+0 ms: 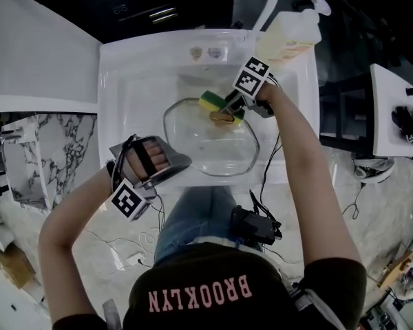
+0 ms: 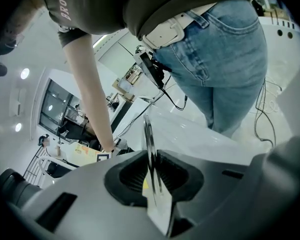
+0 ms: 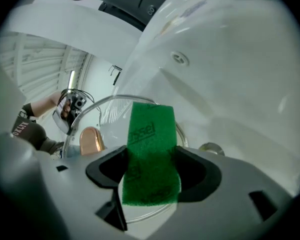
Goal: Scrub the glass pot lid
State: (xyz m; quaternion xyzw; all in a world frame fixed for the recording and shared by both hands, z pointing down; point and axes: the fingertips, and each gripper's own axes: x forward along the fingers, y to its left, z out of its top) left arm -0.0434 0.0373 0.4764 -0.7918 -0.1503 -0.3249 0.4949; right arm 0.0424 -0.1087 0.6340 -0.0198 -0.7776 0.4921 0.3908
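Note:
The glass pot lid (image 1: 213,150) lies tilted inside the white sink (image 1: 117,67), with its copper-coloured knob (image 1: 222,117) near the far side. My left gripper (image 1: 173,162) is shut on the lid's near-left rim; in the left gripper view the rim (image 2: 150,144) runs edge-on between the jaws of that gripper (image 2: 152,176). My right gripper (image 1: 228,108) is shut on a yellow and green sponge (image 1: 210,102) at the lid's far rim, beside the knob. The right gripper view shows the green sponge (image 3: 150,149) clamped in that gripper (image 3: 151,176), with the lid (image 3: 105,104) and knob (image 3: 90,140) behind it.
A pale soap pump bottle (image 1: 289,36) stands at the sink's back right corner, next to the white faucet (image 1: 270,2). The drain (image 3: 210,147) and an overflow hole (image 3: 179,58) show in the basin. A marble counter (image 1: 48,143) lies to the left. Cables hang by the person's jeans (image 2: 230,59).

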